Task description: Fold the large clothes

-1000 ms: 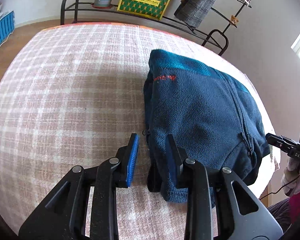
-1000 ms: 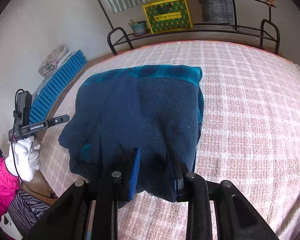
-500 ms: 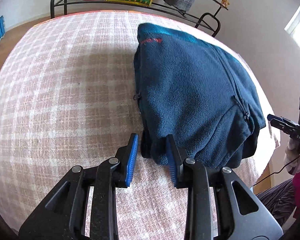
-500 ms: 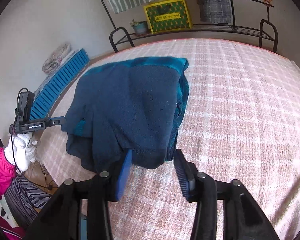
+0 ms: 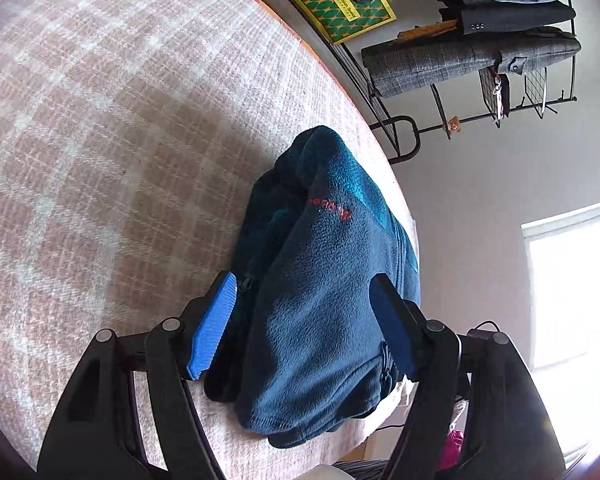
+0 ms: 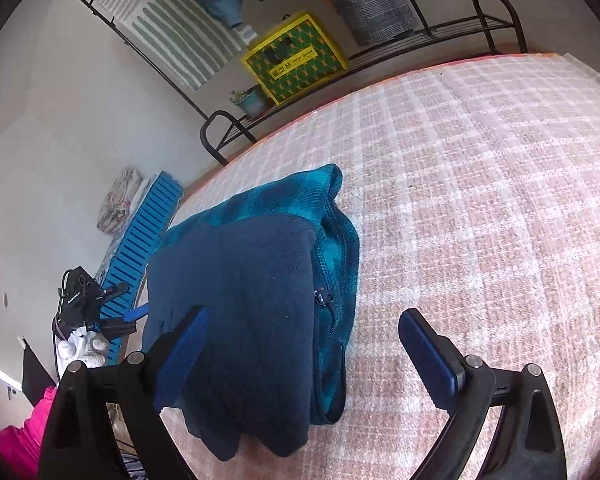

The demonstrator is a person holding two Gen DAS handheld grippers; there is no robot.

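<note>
A dark blue fleece jacket [image 5: 320,280] with a teal collar and red logo lies folded in a compact bundle near the edge of the bed [image 5: 100,120]. My left gripper [image 5: 304,320] hovers over its near end, jaws opening, and the blue pads [image 5: 214,324] stand clear of the fabric. In the right wrist view the fleece [image 6: 260,280] shows its zipper side. My right gripper [image 6: 308,336] is opening wide; one finger is over the fleece, the other over the plaid blanket [image 6: 480,200]. The left gripper [image 6: 96,308] and a white-gloved hand [image 6: 80,348] show at the far left.
Beyond the bed stands a black metal rack [image 6: 440,36] with a yellow-green box [image 6: 296,58], a potted plant [image 6: 252,100] and hanging clothes [image 5: 472,60]. A blue slatted panel [image 6: 140,248] leans by the wall. A bright window [image 5: 572,288] is on the right.
Both grippers have let go of the fleece's near edge and spread their jaws. Both views have rolled, and the fleece now rests on the bed.
</note>
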